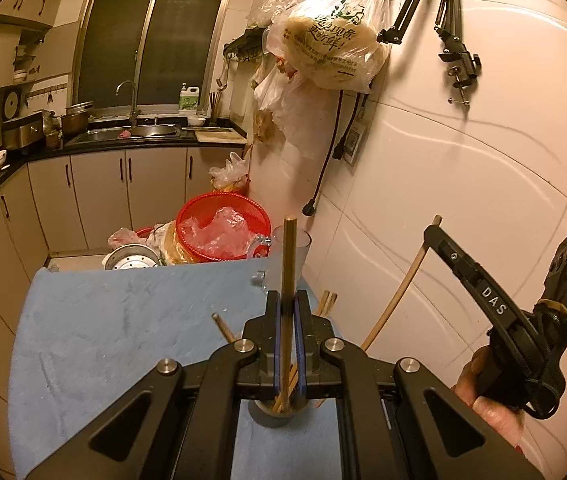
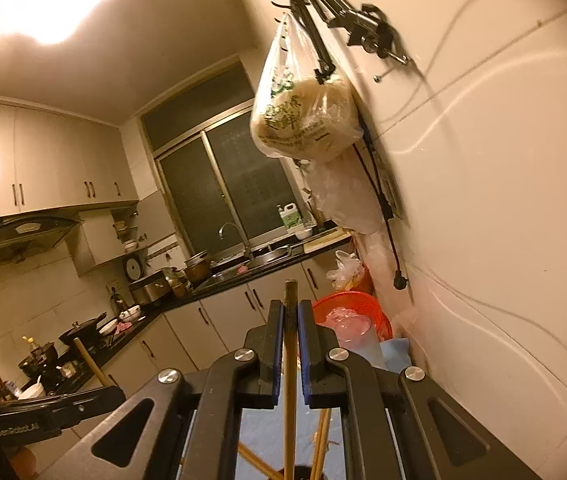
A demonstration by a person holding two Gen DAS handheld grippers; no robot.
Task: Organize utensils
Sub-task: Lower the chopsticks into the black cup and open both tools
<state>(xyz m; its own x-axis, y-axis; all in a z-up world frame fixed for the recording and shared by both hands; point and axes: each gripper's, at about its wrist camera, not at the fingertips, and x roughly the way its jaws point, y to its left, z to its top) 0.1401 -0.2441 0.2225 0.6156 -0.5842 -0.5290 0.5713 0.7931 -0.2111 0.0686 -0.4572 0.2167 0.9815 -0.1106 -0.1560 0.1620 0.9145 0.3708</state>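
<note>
1. At far left, a black L-shaped kitchen counter (image 1: 131, 145) carries a steel sink (image 1: 151, 131) beneath a dark window (image 1: 151, 44); pale cupboards (image 1: 95, 188) stand below.
2. A pale blue cloth (image 1: 123, 328) covers the near table.
3. Behind it sits a red mesh plastic basket (image 1: 223, 232) holding crumpled plastic.
4. The left gripper (image 1: 288, 312) has its blue-padded jaws nearly closed on one upright wooden chopstick (image 1: 288, 280), above a grey round cup (image 1: 279, 416) of more chopsticks (image 1: 325, 304).
5. A printed clear plastic bag (image 1: 331, 48) hangs on the white tiled wall (image 1: 483, 152); its writing is not legible.
6. The right gripper (image 2: 290, 316), marked "DAS", is clamped on another wooden chopstick (image 2: 289, 360). The other tool reads "GenRobot.AI".
</note>
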